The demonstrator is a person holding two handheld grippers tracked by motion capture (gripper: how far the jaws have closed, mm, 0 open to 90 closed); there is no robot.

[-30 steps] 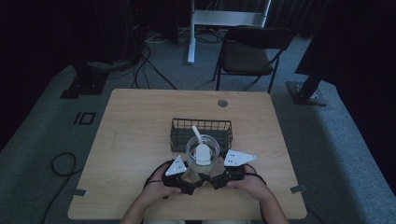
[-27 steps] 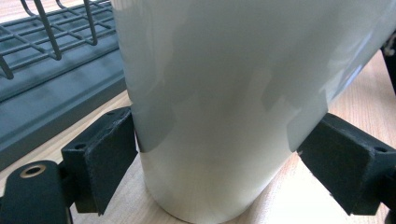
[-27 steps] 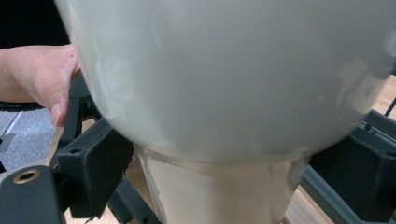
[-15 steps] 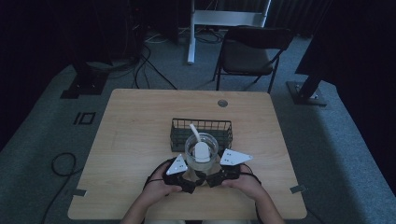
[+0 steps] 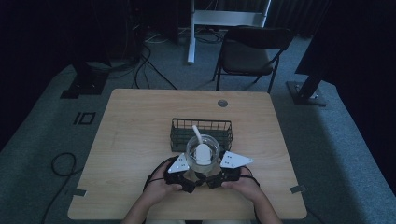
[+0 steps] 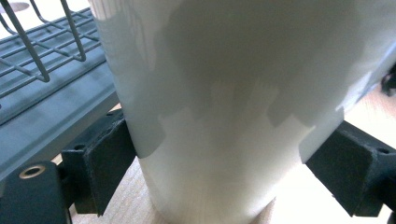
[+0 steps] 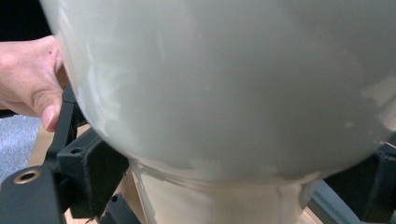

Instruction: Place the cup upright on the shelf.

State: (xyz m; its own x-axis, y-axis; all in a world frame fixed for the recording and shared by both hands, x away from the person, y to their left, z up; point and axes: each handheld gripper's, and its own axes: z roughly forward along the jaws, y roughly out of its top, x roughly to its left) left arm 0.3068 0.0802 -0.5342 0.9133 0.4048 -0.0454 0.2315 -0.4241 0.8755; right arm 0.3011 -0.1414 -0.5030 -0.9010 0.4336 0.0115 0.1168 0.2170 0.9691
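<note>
We see a pale glossy bowl (image 7: 233,84) bulging across most of the right gripper view, its rounded belly narrowing to a foot (image 7: 219,200) near the bottom. Our right gripper (image 7: 233,186) reaches around that foot: 1 black finger (image 7: 93,182) presses at the lower left, the other (image 7: 378,186) sits at the right edge. At the left, a hand (image 7: 30,77) grips dark hardware, thumb bent downward. A strip of wooden bench (image 7: 39,144) and grey floor (image 7: 16,144) lie below the hand.
</note>
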